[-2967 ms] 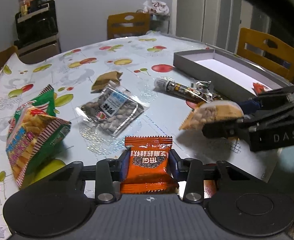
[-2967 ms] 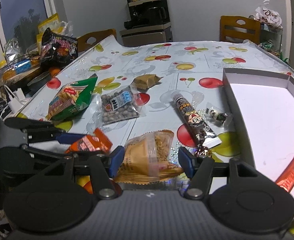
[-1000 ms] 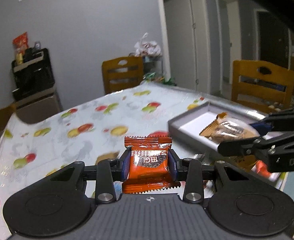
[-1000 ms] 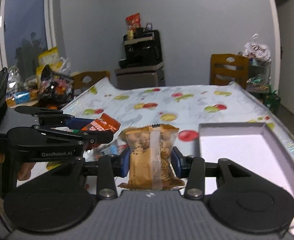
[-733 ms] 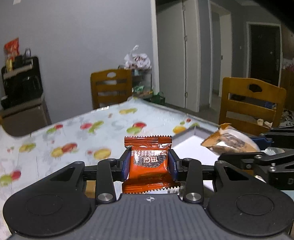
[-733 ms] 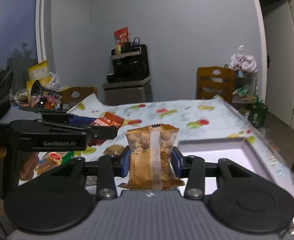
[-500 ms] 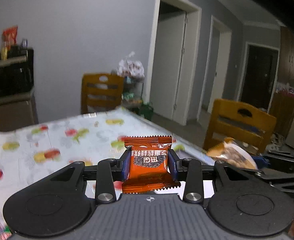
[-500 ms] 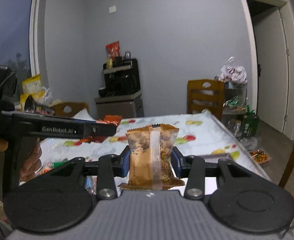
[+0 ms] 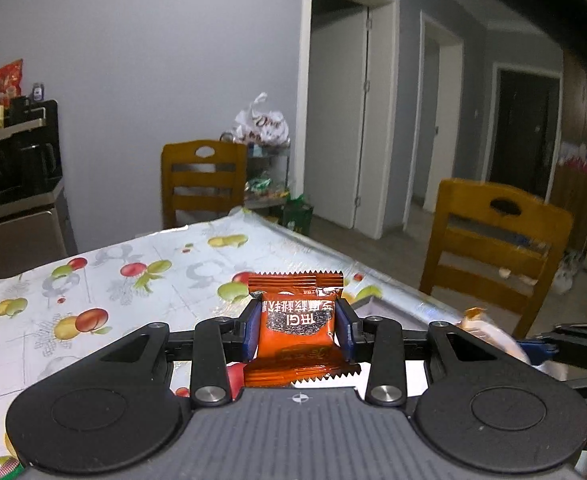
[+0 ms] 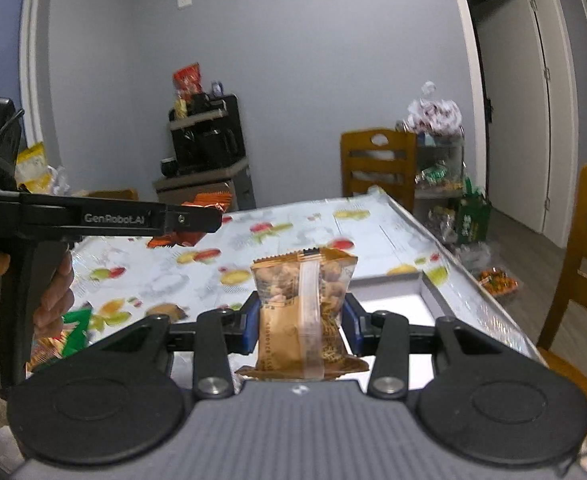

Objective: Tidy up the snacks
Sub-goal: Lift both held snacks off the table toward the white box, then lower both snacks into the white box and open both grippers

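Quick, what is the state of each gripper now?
Left gripper: closed on the orange packet.
Right gripper: closed on the tan nut bar.

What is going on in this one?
A person holds a tool in each hand, sorting snacks at a table. The left tool is shut on an orange packet; the right tool is shut on a tan nut bar. Both are held up over the table near a grey box, neither snack released. More snacks lie on the table's left side.
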The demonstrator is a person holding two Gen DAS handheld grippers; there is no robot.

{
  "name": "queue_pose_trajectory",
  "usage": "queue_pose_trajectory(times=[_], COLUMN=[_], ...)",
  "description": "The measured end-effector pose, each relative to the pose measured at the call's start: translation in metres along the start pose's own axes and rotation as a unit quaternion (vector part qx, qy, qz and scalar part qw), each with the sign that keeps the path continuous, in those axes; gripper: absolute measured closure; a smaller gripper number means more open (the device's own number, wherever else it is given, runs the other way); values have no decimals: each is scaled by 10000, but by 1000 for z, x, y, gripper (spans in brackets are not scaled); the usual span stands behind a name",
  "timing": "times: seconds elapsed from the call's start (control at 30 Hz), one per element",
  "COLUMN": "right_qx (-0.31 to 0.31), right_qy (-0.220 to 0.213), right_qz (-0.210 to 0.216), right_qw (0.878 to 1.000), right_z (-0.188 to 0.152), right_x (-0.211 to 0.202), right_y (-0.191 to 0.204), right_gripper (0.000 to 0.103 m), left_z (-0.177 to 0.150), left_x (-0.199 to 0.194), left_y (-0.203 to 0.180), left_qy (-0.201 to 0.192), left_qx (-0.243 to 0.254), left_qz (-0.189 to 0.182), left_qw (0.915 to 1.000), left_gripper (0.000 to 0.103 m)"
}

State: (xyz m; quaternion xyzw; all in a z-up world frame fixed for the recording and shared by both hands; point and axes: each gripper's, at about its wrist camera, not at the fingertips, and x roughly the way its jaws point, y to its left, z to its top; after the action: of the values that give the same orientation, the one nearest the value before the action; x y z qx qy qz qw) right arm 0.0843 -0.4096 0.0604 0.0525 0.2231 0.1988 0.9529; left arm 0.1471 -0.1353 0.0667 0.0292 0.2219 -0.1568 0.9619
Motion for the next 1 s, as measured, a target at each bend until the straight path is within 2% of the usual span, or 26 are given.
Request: queue_pose_trajectory(times=[0.3, 0.53, 1.0], right_qx=[230, 280, 262], right_qy=[437, 934, 1266], right_qz=[-124, -126, -157], right_qw=[9987, 9952, 9915], right_z=[-21, -34, -44], right_x=[40, 72, 107], right_y=[-18, -25, -24], right_gripper=[62, 62, 62], left_z=[-13, -28, -43], left_x=[53, 85, 122], left_y=[-9, -18, -29], left_qy=[432, 779, 1084], left_qx=[189, 247, 408], left_qz=[127, 144, -11], left_qw=[9988, 9966, 9933], left_gripper=[64, 64, 64])
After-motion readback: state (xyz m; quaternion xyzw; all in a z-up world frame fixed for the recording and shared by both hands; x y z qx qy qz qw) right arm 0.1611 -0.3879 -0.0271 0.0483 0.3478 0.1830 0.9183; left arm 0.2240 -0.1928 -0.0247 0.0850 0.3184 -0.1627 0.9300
